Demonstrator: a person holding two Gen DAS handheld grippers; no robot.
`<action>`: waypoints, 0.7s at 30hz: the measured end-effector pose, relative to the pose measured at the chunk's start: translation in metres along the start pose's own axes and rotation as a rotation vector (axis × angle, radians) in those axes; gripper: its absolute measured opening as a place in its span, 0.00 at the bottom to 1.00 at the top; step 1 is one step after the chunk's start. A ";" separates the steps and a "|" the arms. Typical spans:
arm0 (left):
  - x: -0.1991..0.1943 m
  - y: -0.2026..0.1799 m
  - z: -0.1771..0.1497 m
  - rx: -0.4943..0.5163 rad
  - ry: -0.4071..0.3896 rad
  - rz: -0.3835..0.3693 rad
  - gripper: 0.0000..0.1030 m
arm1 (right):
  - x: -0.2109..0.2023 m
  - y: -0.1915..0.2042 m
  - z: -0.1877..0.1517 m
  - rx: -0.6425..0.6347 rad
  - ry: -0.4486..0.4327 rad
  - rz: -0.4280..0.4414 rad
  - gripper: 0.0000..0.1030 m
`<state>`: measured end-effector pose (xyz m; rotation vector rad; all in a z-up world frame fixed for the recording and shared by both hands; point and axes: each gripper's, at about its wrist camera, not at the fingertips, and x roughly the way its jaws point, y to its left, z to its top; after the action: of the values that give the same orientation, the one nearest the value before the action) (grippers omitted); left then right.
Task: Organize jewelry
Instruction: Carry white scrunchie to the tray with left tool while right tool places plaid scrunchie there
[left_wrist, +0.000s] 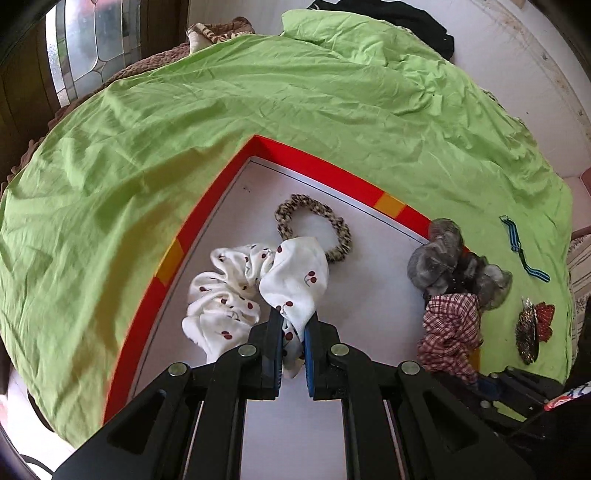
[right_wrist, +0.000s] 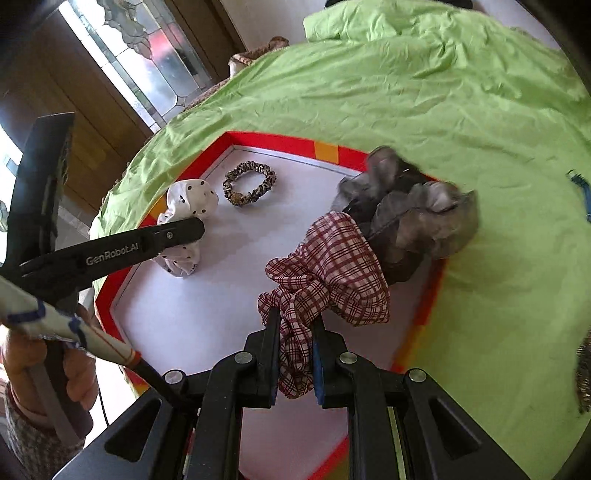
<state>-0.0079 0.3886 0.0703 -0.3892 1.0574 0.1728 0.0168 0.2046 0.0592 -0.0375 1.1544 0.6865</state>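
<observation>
Two scrunchies are getting carried at once here, one per claw. The left claw (left_wrist: 293, 323) is clamped on the white cherry scrunchie (left_wrist: 236, 295), which hangs over the white floor of the tray (left_wrist: 207, 218), near its left wall, with the fabric bunched up between the blue pads. The right claw (right_wrist: 295, 325) is pinched tight on a red plaid scrunchie (right_wrist: 325, 269), and a grey scrunchie (right_wrist: 424, 218) seems to be tangled up with it, draped right at the tray's right edge, partly over the red rim; can't tell if the grey one is actually caught in the grip or just stuck to the plaid. A leopard scrunchie (left_wrist: 314, 229) lies flat in the tray close to the far wall, just behind the cherry one and apart from both claws. The tray has a red rim with orange patches and sits on a wrinkly lime green sheet (left_wrist: 147, 147) spread over a bed. Off to the right on the sheet there's a blue striped ribbon (left_wrist: 522, 247) and a couple of glittery hair clips (left_wrist: 532, 328), well away from the tray. In the right wrist view you can see the person's hand (right_wrist: 70, 373) wrapped around the left claw's handle, with a patterned sleeve (right_wrist: 26, 439) below it. Beyond the bed there's a door with leaded glass (right_wrist: 147, 59) and some dark clothes (left_wrist: 406, 22) up by the far wall.
</observation>
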 end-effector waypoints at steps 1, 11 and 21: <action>0.002 0.003 0.002 -0.007 0.002 -0.002 0.09 | 0.005 0.000 0.002 0.010 0.007 0.012 0.15; 0.002 0.011 0.004 -0.053 -0.017 -0.004 0.20 | 0.014 0.014 0.005 -0.019 0.005 0.053 0.38; -0.067 -0.018 -0.020 -0.031 -0.174 0.094 0.54 | -0.041 0.012 -0.018 -0.045 -0.078 0.038 0.50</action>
<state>-0.0508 0.3674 0.1238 -0.3464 0.9026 0.3022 -0.0133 0.1876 0.0905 -0.0263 1.0668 0.7411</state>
